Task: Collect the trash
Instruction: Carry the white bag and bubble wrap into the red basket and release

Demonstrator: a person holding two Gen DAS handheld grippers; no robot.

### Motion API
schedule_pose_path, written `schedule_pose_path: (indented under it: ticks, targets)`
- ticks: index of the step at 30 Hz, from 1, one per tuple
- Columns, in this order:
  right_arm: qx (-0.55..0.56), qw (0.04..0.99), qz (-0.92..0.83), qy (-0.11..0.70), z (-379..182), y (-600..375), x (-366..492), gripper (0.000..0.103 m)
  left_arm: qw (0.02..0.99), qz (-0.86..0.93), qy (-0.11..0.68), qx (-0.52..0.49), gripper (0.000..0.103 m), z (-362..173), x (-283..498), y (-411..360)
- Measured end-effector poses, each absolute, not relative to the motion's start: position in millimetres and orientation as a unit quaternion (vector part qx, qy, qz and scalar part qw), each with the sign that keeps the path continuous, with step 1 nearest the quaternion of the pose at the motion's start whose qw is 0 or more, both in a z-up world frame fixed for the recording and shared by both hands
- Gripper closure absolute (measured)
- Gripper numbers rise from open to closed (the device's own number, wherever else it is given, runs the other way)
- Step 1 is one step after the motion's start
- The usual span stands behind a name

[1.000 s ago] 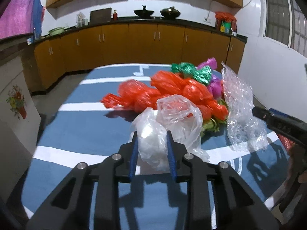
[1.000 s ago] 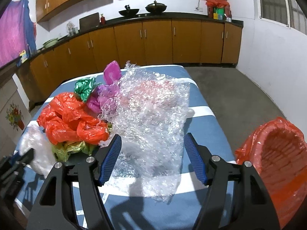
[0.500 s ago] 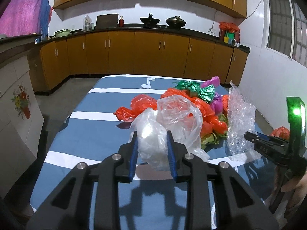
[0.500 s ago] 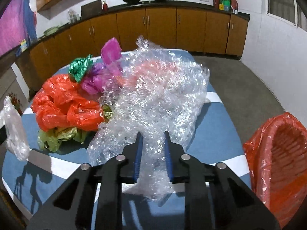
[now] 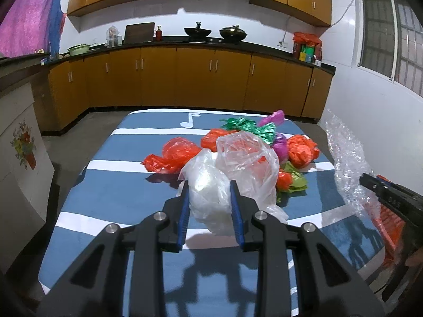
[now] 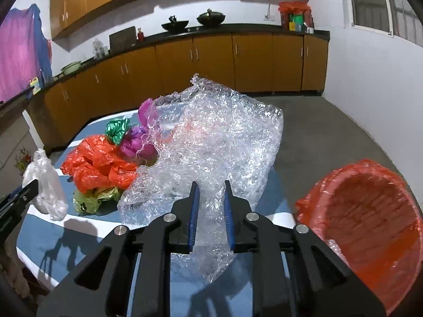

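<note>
**Plastic lifted, bin not yet fed**

Clear crumpled bubble wrap [image 6: 211, 142] is pinched in the right gripper [image 6: 210, 218]; the left gripper [image 5: 208, 211] clamps a translucent white plastic bag [image 5: 211, 192]. Both have risen off the blue striped table [image 5: 119, 185] since a second ago, when the right one was open. Orange bags [image 6: 97, 166] and other scraps remain; the orange-lined bin [image 6: 364, 216] waits alongside.
</note>
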State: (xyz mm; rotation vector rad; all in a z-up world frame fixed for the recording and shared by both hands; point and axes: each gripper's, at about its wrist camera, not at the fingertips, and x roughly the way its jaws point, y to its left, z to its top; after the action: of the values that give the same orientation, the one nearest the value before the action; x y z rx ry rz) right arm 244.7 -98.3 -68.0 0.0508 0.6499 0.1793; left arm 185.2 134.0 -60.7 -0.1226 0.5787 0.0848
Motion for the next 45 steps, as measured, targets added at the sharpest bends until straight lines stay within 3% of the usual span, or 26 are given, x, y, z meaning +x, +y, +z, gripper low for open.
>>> schedule_pose_path:
  ticks: [12,45]
  targets:
    - [0.042,0.957,0.039,0.285,-47,-154,200,0.085,0.961,-0.018,0.274,-0.044,0.074,-46,186,84]
    - [0.088,0.951,-0.115,0.275,-58,-288,146,0.085,0.932,-0.229,0.28,0.018,0.074,-46,206,-118]
